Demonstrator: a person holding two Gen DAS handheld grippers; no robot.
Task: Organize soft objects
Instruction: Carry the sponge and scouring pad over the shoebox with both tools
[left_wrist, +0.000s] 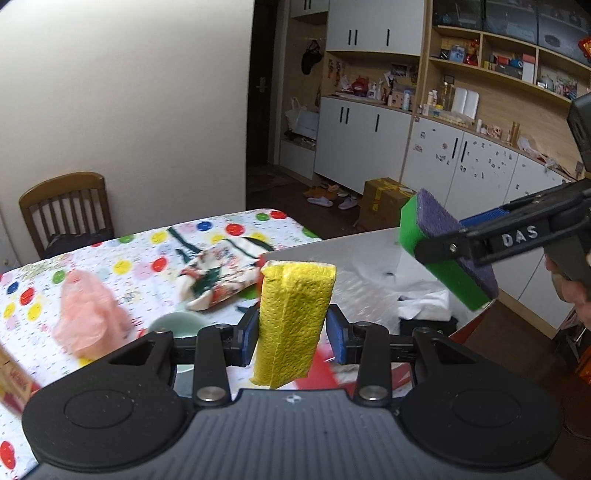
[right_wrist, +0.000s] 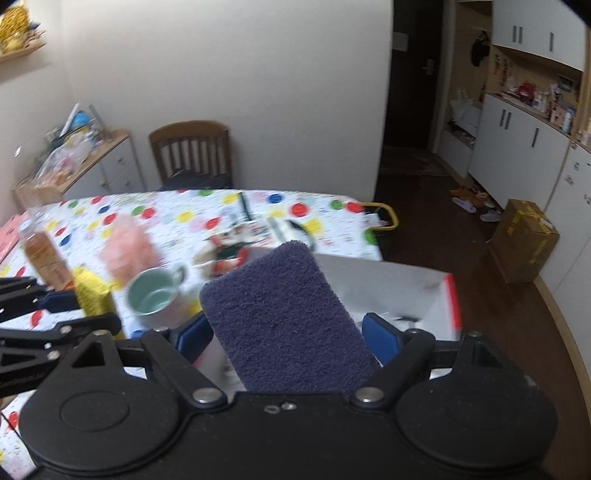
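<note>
My left gripper (left_wrist: 291, 332) is shut on a yellow sponge (left_wrist: 293, 321), held upright above the table. It also shows at the left of the right wrist view (right_wrist: 90, 295). My right gripper (right_wrist: 288, 332) is shut on a green sponge with a purple scouring face (right_wrist: 284, 317); in the left wrist view that sponge (left_wrist: 443, 247) hangs above an open white box (left_wrist: 373, 258). A pink soft cloth (left_wrist: 86, 310) and a floral cloth (left_wrist: 218, 273) lie on the polka-dot tablecloth (left_wrist: 122, 254).
A pale green mug (right_wrist: 155, 295) stands on the table near the box. A bottle of brown liquid (right_wrist: 44, 254) stands at the left. A wooden chair (right_wrist: 192, 155) is behind the table. A cardboard box (right_wrist: 524, 240) sits on the floor by white cabinets.
</note>
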